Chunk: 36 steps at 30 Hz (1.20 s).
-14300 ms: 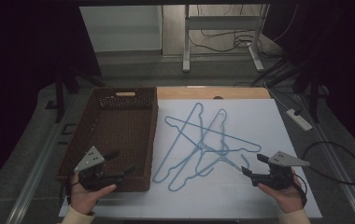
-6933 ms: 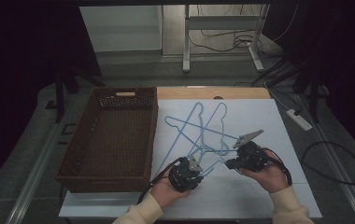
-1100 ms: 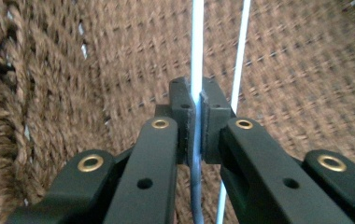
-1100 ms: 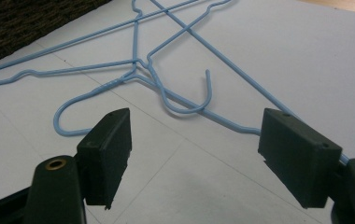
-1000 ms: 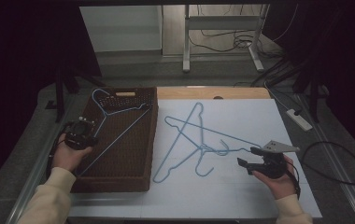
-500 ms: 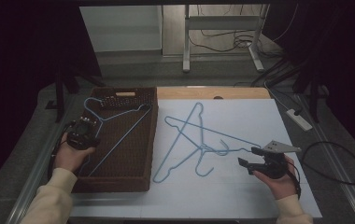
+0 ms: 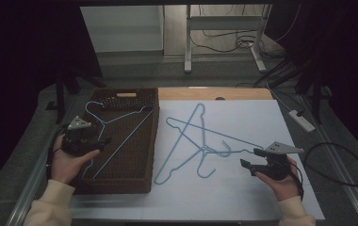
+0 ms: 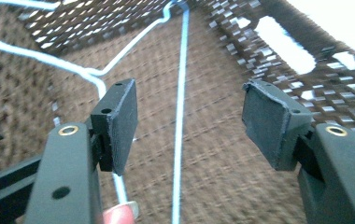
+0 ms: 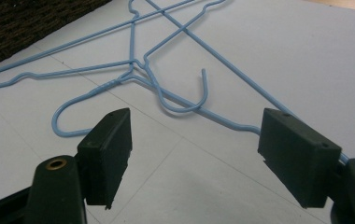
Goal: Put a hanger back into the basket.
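A blue wire hanger [image 7: 123, 144] lies slanted inside the brown woven basket [image 7: 116, 187], its hook near the far left corner. My left gripper [image 7: 102, 140] is over the basket's left side, open. In the left gripper view the hanger wire [image 8: 181, 93] runs between the spread jaws of that gripper [image 8: 189, 107], touching neither pad. Two more blue hangers [image 7: 203, 149] lie crossed on the white table top. My right gripper [image 7: 250, 159] rests just right of them, open and empty. The right gripper view shows the crossed hangers [image 9: 133, 65] beyond its gripper [image 9: 196, 140].
The white table top [image 7: 243, 202] extends around the hangers. A white power strip [image 7: 302, 120] and a looped black cable [image 7: 342, 165] lie off the table's right edge. Table legs and cables stand on the floor beyond.
The left hand has lowered its hanger from a raised tilt down into the basket, and the hook has dropped toward the basket wall. The right gripper has not moved.
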Motion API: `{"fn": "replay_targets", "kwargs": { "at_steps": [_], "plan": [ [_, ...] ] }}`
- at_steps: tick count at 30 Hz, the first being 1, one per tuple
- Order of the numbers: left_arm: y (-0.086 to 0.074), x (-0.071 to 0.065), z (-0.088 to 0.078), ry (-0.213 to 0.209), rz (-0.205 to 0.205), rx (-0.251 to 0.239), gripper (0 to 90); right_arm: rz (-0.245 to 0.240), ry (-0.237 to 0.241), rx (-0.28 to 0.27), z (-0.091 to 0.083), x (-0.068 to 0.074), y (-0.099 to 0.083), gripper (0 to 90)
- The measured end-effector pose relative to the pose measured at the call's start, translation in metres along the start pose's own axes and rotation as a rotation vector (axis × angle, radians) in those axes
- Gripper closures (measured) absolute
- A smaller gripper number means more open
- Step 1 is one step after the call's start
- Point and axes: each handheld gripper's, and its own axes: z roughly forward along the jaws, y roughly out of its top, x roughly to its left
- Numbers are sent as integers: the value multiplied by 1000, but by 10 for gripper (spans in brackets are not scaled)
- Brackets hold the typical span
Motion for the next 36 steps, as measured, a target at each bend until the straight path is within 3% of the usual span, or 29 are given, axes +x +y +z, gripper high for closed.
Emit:
{"fn": "replay_targets", "kwargs": {
  "at_steps": [1,2,6,23,29,36],
  "plan": [
    [0,0,0,0,0,0,367,0,0,0,0,0,0,267],
    [-1,-6,-4,-36,3,-23,364,-1,1,2,0,0,0,267],
    [-2,-17,-8,-69,27,-52,360,-2,3,8,0,0,0,267],
    [-15,-48,-7,-187,92,-153,355,-11,13,8,-1,2,-1,264],
    [-17,-60,-2,-227,115,-152,354,-21,15,12,-3,5,0,263],
    [-17,-68,3,-237,129,-145,352,-40,16,27,-2,6,0,264]
  ]
}}
